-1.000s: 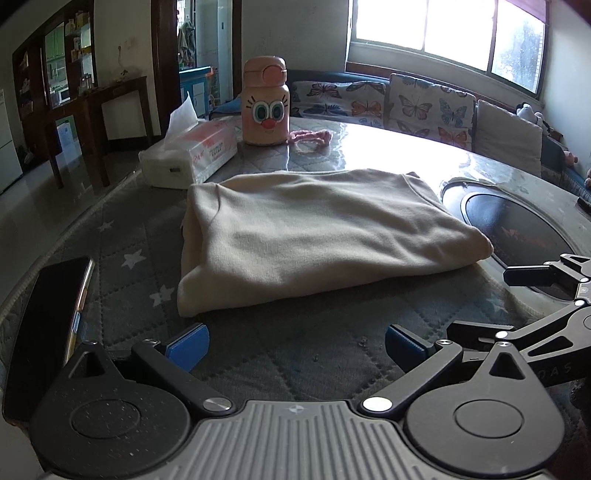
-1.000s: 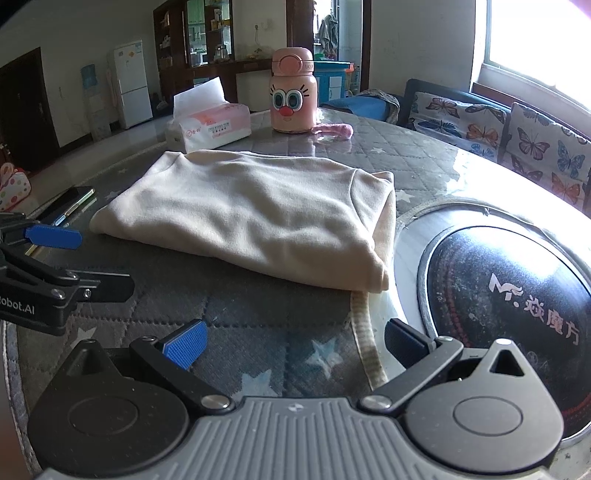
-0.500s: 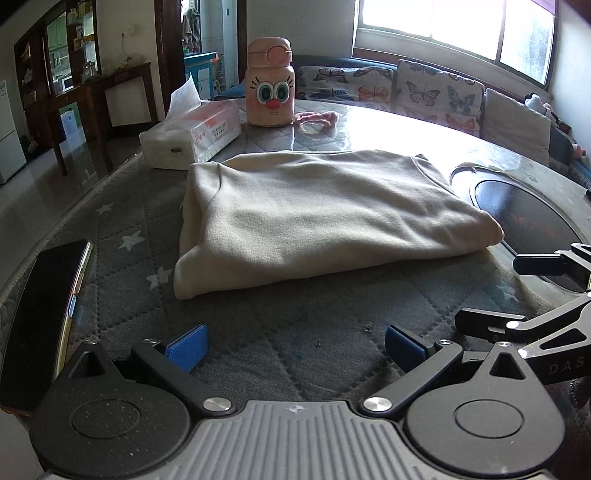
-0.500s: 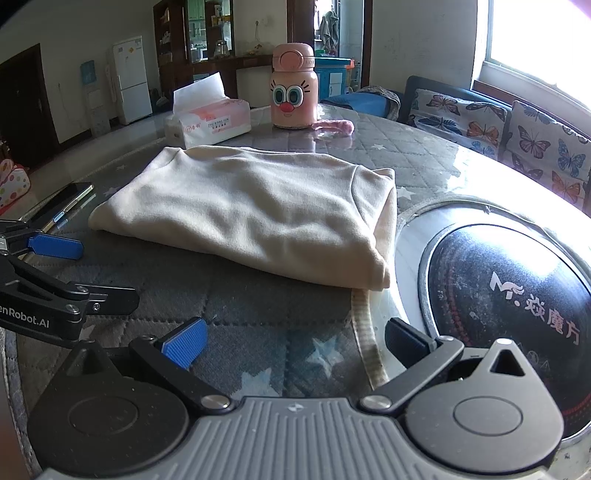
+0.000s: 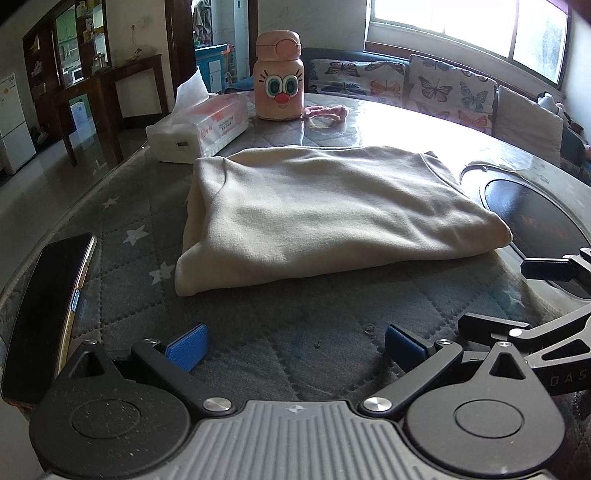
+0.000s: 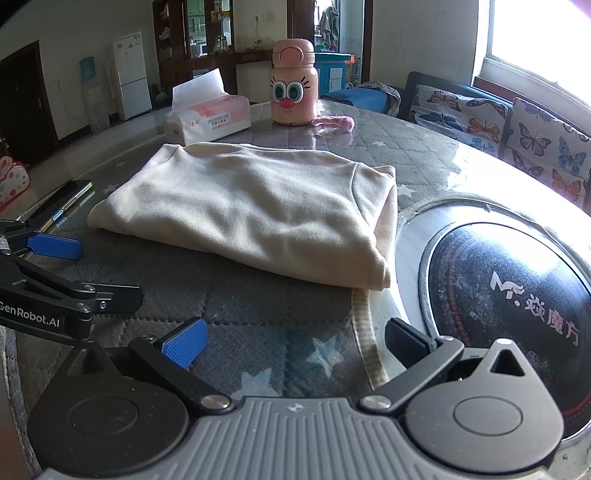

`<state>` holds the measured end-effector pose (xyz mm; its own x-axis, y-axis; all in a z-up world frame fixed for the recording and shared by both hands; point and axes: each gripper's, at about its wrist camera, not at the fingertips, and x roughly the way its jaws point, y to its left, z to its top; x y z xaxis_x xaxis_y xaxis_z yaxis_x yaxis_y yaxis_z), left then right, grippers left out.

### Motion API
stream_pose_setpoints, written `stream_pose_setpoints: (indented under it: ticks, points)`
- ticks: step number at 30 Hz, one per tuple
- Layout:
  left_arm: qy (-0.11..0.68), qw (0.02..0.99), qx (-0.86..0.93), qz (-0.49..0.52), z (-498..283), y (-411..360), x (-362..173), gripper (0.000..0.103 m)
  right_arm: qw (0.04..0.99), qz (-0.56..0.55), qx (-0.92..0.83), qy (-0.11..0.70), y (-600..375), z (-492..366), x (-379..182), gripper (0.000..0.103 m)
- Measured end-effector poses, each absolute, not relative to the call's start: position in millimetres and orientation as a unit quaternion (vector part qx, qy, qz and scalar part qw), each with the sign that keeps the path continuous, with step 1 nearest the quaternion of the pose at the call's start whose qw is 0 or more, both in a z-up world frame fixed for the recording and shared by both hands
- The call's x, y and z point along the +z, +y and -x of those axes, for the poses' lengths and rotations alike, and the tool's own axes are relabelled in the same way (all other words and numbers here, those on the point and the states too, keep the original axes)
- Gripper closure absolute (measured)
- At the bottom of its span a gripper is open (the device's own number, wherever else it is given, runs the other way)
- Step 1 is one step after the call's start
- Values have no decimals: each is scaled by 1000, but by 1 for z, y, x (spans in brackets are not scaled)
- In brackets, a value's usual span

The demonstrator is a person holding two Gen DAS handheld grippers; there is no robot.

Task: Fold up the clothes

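Cloth (image 5: 332, 218) folded on table (image 5: 258, 321), mid-scene. Left hand-held gripper (image 5: 295, 345) and right hand-held gripper (image 6: 293, 345) near, both wide apart, empty (fold seemingly finished). Next: probably nothing, or one tidying tuck.

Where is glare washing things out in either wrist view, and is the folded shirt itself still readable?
Left wrist view: the window blows out and its glare whitens the table behind the shirt, which stays evenly lit. Right wrist view: the window is pure white, with glare on the table's right edge; the shirt shows soft creases clearly.
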<state>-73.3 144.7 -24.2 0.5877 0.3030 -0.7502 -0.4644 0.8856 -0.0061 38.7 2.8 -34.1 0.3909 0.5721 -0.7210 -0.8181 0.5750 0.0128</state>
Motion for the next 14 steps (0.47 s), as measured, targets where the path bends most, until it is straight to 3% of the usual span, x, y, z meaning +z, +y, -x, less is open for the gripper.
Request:
stream_pose_setpoints:
  ticks: [14]
  points:
    - [398,885,220,102,72,145,-25,0,816,176,426,349,2,-39,-34,0]
